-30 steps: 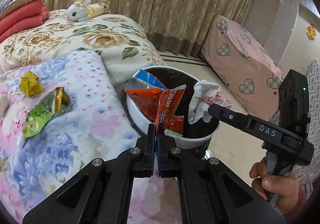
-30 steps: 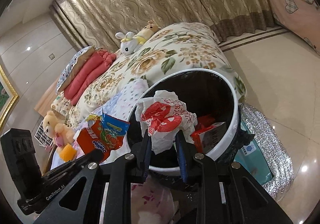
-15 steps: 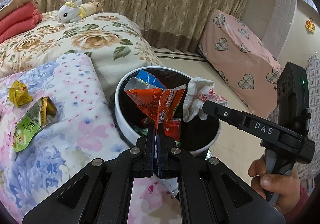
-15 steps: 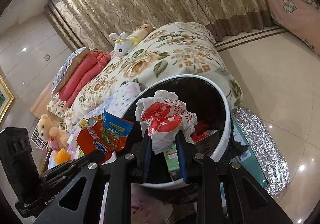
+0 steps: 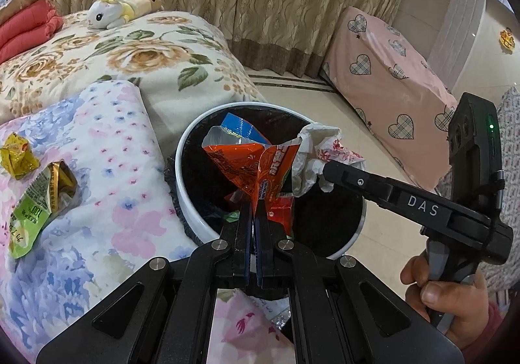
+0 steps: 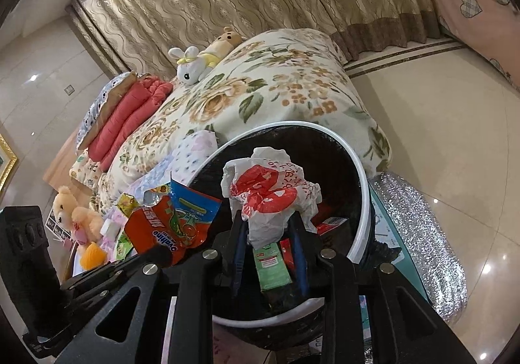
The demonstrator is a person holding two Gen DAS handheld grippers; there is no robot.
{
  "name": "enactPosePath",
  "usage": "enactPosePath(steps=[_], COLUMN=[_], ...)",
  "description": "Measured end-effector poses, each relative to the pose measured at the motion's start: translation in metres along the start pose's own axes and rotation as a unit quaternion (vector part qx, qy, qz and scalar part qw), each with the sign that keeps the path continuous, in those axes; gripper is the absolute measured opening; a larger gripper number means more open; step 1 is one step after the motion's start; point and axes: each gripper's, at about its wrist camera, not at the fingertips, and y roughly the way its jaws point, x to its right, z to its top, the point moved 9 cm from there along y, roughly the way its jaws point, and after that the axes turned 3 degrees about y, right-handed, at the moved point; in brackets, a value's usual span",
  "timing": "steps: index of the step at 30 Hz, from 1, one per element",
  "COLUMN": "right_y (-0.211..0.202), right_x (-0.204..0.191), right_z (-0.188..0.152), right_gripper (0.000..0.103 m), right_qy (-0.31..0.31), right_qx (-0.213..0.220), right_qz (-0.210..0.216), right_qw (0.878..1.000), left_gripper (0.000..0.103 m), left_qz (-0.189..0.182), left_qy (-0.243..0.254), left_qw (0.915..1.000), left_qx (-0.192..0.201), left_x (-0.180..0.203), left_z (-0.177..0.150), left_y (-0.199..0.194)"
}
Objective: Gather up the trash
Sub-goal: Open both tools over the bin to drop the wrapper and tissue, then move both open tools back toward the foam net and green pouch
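Note:
My left gripper (image 5: 253, 201) is shut on an orange and blue snack wrapper (image 5: 250, 162) and holds it above the white-rimmed trash bin (image 5: 188, 201). My right gripper (image 6: 269, 217) is shut on a crumpled white and red paper (image 6: 269, 191), also over the bin (image 6: 362, 201). The bin holds red and green packaging (image 6: 271, 266). In the left wrist view the right gripper (image 5: 325, 167) holds the paper (image 5: 320, 149) beside the wrapper. The wrapper also shows in the right wrist view (image 6: 172, 224). A green wrapper (image 5: 35, 201) and a yellow wrapper (image 5: 16, 155) lie on the floral blanket.
The bed (image 5: 146, 55) with floral covers lies left of the bin, with plush toys (image 5: 120, 6) and red bedding (image 5: 26, 29). A pink heart-patterned mattress (image 5: 390, 71) leans at the right. A silver foil mat (image 6: 419, 240) lies on the tiled floor beside the bin.
Both grippers have moved further over the bin with their trash still held. More of the bin's inside shows now.

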Motion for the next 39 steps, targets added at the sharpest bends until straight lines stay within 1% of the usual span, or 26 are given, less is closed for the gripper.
enactPosePath(steps=[2,3,4,5,6,9,11,13,15,16,19,26,31,37,39], right_y=[0.001,0.001,0.001,0.001,0.001,-0.002,-0.003,-0.005,-0.007,-0.008,-0.011,-0.015,-0.008,0.002,0.005], right_x=[0.001,0.001,0.001,0.002,0.002,0.003,0.002,-0.001,-0.006,-0.010,-0.023,-0.057,-0.088,-0.116,-0.126], right_z=[0.000,0.000,-0.001,0.000,-0.001,-0.003,-0.005,-0.009,-0.012,-0.014,-0.021,-0.037,-0.056,-0.079,-0.087], right_gripper=[0.030,0.032,0.037,0.041,0.047,0.049,0.053,0.061,0.078,0.081,0.081,0.084,0.087,0.087,0.089], right_qy=[-0.003,-0.002,0.000,0.002,0.004,0.006,0.009,0.008,0.006,0.003,-0.011,-0.031,-0.050,-0.067,-0.073], right_qx=[-0.002,-0.002,-0.002,-0.002,-0.001,0.002,0.004,0.005,0.009,0.011,0.013,0.014,-0.003,-0.025,-0.033], right_qz=[-0.004,-0.004,-0.003,-0.003,-0.003,-0.004,-0.003,-0.003,0.001,0.003,0.005,0.026,0.045,0.062,0.067], right_qw=[1.000,1.000,1.000,1.000,1.000,1.000,1.000,1.000,1.000,1.000,1.000,0.999,0.998,0.996,0.995], left_gripper=[0.004,0.008,0.017,0.023,0.029,0.033,0.036,0.042,0.045,0.047,0.051,0.051,0.053,0.054,0.055], left_qz=[-0.003,-0.003,-0.002,0.001,0.003,0.009,0.011,0.019,0.024,0.026,0.035,0.059,0.078,0.097,0.105], left_qy=[-0.002,-0.003,-0.004,-0.006,-0.008,-0.015,-0.024,-0.035,-0.048,-0.054,-0.068,-0.107,-0.131,-0.167,-0.175], left_qw=[1.0000,1.0000,1.0000,1.0000,1.0000,0.9998,0.9996,0.9990,0.9982,0.9979,0.9967,0.9920,0.9876,0.9801,0.9778], left_qx=[-0.003,-0.003,-0.003,0.000,0.004,0.010,0.014,0.020,0.024,0.025,0.028,0.034,0.039,0.046,0.048], left_x=[0.000,0.001,0.000,-0.001,-0.002,-0.007,-0.013,-0.021,-0.030,-0.033,-0.046,-0.083,-0.110,-0.144,-0.153], left_z=[-0.001,-0.002,-0.003,-0.004,-0.004,-0.006,-0.009,-0.013,-0.018,-0.021,-0.031,-0.059,-0.078,-0.100,-0.106], left_y=[0.001,0.001,0.000,-0.002,-0.004,-0.011,-0.015,-0.022,-0.028,-0.031,-0.040,-0.064,-0.082,-0.103,-0.109])
